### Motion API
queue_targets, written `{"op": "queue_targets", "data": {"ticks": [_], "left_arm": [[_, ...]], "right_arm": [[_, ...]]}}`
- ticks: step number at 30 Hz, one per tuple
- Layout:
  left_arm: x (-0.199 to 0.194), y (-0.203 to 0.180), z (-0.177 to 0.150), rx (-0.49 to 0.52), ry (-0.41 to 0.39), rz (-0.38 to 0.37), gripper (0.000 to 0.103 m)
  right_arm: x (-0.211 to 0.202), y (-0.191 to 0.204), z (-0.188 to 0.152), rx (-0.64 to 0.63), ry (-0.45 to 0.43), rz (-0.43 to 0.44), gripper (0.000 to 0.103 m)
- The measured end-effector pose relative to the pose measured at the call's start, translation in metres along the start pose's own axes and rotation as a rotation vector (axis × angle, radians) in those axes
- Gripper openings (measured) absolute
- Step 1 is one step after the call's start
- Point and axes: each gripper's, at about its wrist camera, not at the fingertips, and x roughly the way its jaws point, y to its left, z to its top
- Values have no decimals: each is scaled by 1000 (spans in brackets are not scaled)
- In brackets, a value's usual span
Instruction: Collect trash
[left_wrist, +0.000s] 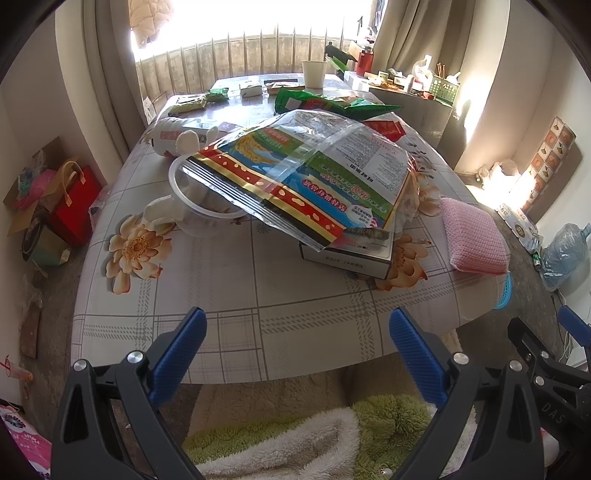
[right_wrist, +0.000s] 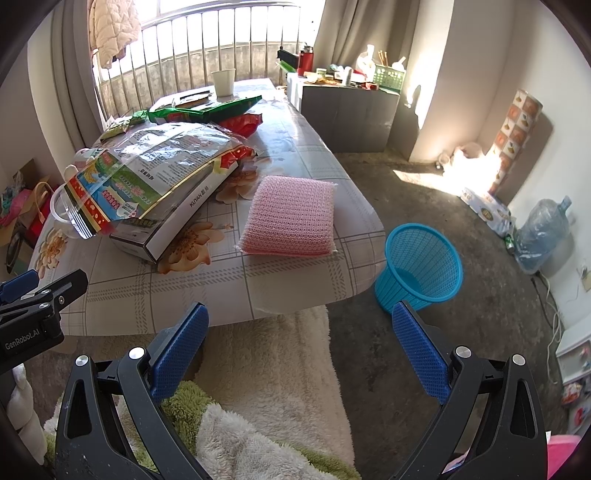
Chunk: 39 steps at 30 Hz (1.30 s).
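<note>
A large empty printed plastic bag lies on the table over a flat cardboard box and a clear plastic bowl. More wrappers, green and red, lie farther back. A blue mesh waste basket stands on the floor at the table's right corner. My left gripper is open and empty, short of the table's near edge. My right gripper is open and empty, near the same edge, left of the basket.
A pink knitted pad lies on the floral tablecloth near the right edge. A paper cup and small packets stand at the far end. A fluffy blanket is below the grippers. A water jug stands by the right wall.
</note>
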Motion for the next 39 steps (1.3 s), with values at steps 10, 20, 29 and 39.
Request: {"op": "queue_targets", "data": {"ticks": [10,20,29,39], "left_arm": [[1,0,-1,-1,2,-1,97],[5,7,-3,-23,-2,-45,97],[-15,47,10,-103,-230,-258,96],[13,100,44,-316,-225,-488,69]], "right_arm": [[0,-2,1,3,0,1,95],[5,-1,0,24,-1,7,95],[12,-3,12,63,-30,31,95],[26,-4,29,103,-16,89,95]]}}
